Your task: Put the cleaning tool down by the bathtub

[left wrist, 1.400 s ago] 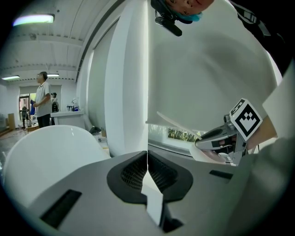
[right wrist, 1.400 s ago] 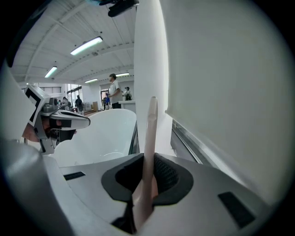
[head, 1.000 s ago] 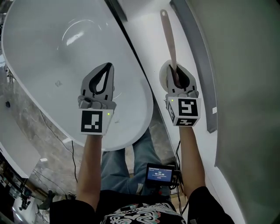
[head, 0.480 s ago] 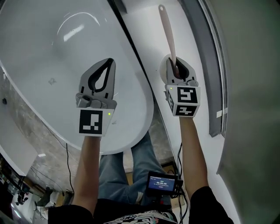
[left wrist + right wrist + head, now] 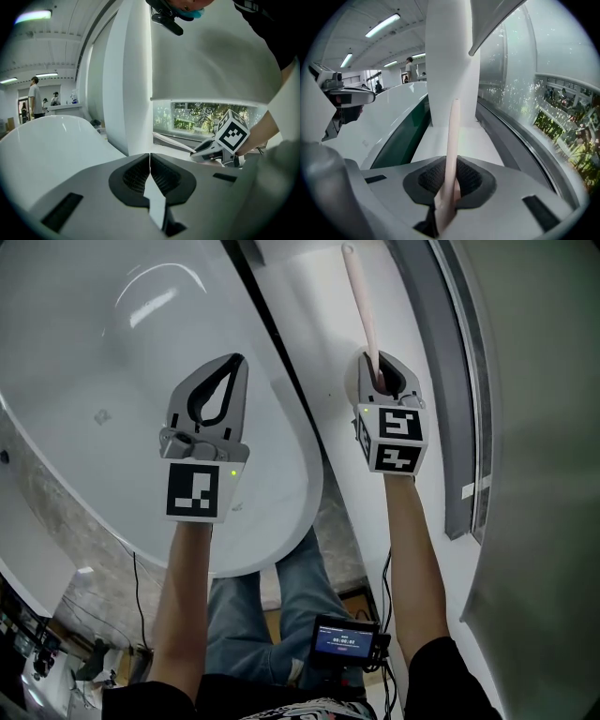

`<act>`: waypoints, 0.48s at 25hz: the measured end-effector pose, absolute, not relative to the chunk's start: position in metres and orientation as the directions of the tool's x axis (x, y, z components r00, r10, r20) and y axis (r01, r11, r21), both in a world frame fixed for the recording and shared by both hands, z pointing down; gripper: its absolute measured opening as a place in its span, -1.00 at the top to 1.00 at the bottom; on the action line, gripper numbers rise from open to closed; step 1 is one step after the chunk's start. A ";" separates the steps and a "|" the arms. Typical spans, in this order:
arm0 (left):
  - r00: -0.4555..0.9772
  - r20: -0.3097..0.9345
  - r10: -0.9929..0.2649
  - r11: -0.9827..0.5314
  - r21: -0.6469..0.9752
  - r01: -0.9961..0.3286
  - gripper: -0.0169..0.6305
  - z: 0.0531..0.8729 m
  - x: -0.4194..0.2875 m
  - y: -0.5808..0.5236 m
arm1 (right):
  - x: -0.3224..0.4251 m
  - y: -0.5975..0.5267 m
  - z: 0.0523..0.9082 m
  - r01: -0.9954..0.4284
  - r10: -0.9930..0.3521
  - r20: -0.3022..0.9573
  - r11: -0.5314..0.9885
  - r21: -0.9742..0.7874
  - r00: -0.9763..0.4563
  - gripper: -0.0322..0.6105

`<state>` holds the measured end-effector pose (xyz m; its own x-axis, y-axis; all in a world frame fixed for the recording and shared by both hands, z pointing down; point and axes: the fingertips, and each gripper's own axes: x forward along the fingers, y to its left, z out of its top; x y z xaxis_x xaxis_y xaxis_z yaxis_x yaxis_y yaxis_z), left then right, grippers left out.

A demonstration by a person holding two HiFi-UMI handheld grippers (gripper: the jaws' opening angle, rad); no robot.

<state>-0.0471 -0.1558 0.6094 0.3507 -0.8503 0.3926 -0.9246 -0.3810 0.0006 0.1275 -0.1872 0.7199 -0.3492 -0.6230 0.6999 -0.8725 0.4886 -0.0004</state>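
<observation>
The cleaning tool [image 5: 361,306] has a long pale pink handle that points away from me over the white ledge [image 5: 314,306] beside the bathtub [image 5: 103,343]. My right gripper [image 5: 381,371] is shut on its near end; in the right gripper view the handle [image 5: 452,136] rises from between the pads. The tool's far end is cut off at the top edge of the head view. My left gripper [image 5: 234,367] hovers over the tub's rim, shut with nothing in it; its pads meet in the left gripper view [image 5: 150,161]. That view also shows the right gripper [image 5: 220,145] at the right.
A grey window frame [image 5: 455,381] runs along the ledge's right side. A white pillar [image 5: 133,84] stands beyond the ledge. Marble floor [image 5: 56,512] lies left of the tub. A small screen device [image 5: 345,638] hangs by my legs. People [image 5: 34,96] stand far off.
Both grippers have moved a little farther from me along the tub. The right one stays shut on the tool's handle, the left stays shut and empty.
</observation>
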 end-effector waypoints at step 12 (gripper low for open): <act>0.339 0.436 -0.834 -0.381 -0.008 -0.925 0.90 0.637 -0.055 -0.169 | 0.135 -0.209 0.751 -0.885 -0.604 0.735 0.466 0.012 -0.309 0.68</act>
<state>-0.0547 -0.1689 0.6373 0.3392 -0.8335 0.4361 -0.9247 -0.3806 -0.0082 0.1346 -0.2094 0.7510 -0.3086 -0.6043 0.7346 -0.8846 0.4663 0.0119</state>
